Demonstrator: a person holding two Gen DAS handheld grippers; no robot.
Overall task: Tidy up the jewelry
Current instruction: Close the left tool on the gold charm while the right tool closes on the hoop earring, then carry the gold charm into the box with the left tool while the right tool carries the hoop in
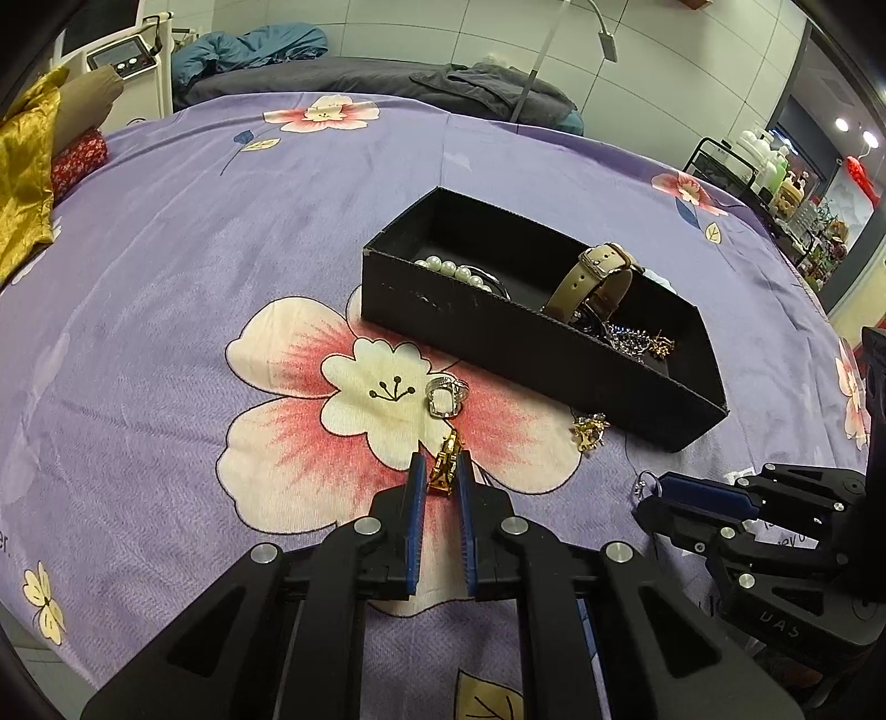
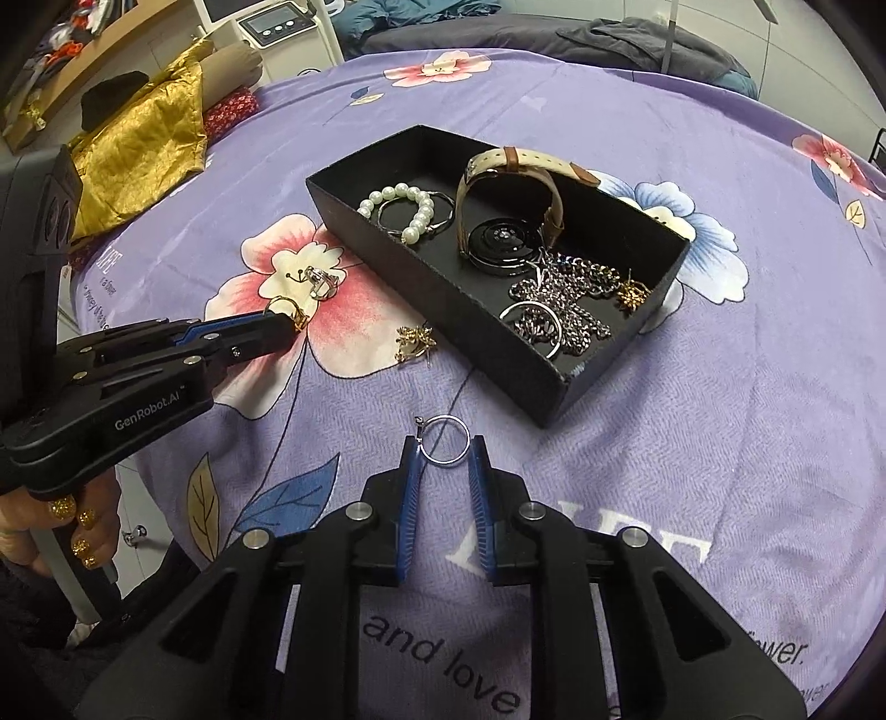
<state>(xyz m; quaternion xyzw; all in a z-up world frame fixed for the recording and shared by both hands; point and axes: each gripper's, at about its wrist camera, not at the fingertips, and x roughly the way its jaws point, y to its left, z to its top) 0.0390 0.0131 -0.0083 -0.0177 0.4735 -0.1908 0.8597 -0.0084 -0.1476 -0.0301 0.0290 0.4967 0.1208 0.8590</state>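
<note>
A black open box point(image 1: 487, 327) point(image 2: 559, 371) on the purple floral cloth holds a pearl bracelet point(image 2: 412, 207), a watch with a beige strap point(image 2: 506, 221), silver chains point(image 2: 565, 302) and a gold earring point(image 2: 631, 293). My left gripper point(image 1: 441, 471) point(image 2: 288, 324) is closed on a gold ring point(image 1: 444, 471) point(image 2: 288, 313) just above the cloth. A silver ring point(image 1: 446, 396) point(image 2: 321, 279) lies just beyond it. A gold earring point(image 1: 590, 432) point(image 2: 414, 340) lies by the box. My right gripper point(image 2: 444, 448) point(image 1: 650, 493) straddles a thin silver hoop earring point(image 2: 443, 440), jaws slightly apart.
A gold cloth point(image 2: 138, 138) and a red patterned fabric point(image 1: 77, 160) lie at the cloth's far left edge. A white device with a screen point(image 2: 271, 25) stands behind. A rack of bottles point(image 1: 769, 171) stands at the far right.
</note>
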